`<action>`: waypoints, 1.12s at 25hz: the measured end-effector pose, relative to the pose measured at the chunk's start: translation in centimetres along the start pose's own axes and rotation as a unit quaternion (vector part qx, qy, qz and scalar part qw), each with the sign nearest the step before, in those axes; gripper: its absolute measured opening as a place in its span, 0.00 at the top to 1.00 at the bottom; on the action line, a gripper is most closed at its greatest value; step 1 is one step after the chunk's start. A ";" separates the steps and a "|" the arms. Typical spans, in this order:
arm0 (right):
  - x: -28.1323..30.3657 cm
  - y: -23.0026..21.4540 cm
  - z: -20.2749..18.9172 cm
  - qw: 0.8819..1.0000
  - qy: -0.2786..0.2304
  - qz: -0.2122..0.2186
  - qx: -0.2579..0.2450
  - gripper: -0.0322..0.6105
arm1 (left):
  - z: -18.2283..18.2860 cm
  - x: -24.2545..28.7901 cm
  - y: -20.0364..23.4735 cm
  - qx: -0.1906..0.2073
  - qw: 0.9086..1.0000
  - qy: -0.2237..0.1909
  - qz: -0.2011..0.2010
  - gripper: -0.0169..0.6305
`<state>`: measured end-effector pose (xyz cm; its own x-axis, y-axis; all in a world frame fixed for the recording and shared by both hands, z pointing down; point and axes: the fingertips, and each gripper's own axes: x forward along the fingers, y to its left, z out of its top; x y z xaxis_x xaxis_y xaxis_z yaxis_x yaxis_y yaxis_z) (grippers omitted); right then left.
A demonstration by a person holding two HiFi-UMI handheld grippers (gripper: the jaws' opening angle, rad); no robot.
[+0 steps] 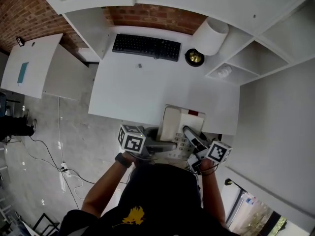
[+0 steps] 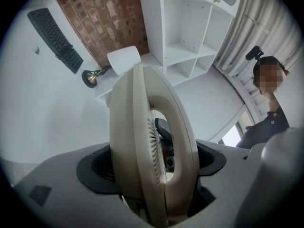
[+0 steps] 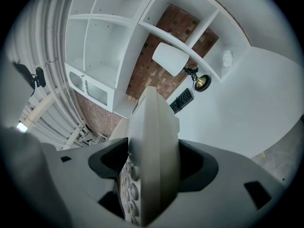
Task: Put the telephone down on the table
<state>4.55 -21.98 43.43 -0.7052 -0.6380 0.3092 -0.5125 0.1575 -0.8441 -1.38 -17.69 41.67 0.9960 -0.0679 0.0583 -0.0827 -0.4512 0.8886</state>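
Left gripper [image 1: 156,145] — jaws clamped on the cream handset [image 2: 137,141], grille side showing. Right gripper [image 1: 193,144] spread wide, pads pressed on both flanks of the telephone [image 1: 177,122], keypad beside one jaw. Telephone is at the white table's [image 1: 147,87] near edge; contact with it unclear. Farther back — black keyboard [image 1: 146,46], white-shaded lamp [image 1: 209,36], brick wall [image 1: 157,14].

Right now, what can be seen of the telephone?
The telephone is cream and plastic-looking, with a red patch near its far edge, round keys and a handset with a slotted grille. It is at the near edge of the white table, the left gripper shut on its handset side, the right gripper on its keypad side. Whether it rests on the table is unclear.
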 end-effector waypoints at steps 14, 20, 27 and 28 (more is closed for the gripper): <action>1.9 -4.4 0.6 0.999 0.041 0.029 0.019 0.50 | -0.5 2.4 4.3 -0.028 0.999 -0.015 0.033 0.28; 3.1 -4.9 1.2 0.999 0.031 0.033 0.022 0.49 | 0.6 2.1 5.5 -0.017 0.999 -0.009 0.042 0.28; 6.5 -8.8 3.0 0.999 0.039 0.027 -0.002 0.49 | 2.7 2.9 10.3 -0.009 0.999 -0.015 0.040 0.28; 6.9 -9.0 3.1 0.999 0.035 0.031 0.004 0.49 | 2.9 2.9 10.8 -0.009 0.999 -0.017 0.040 0.28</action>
<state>5.82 -30.16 51.82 -0.7685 -0.5726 0.2854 -0.4627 0.1893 -0.8661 0.56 -25.31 50.11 0.9846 -0.1331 0.1137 -0.1605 -0.4269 0.8899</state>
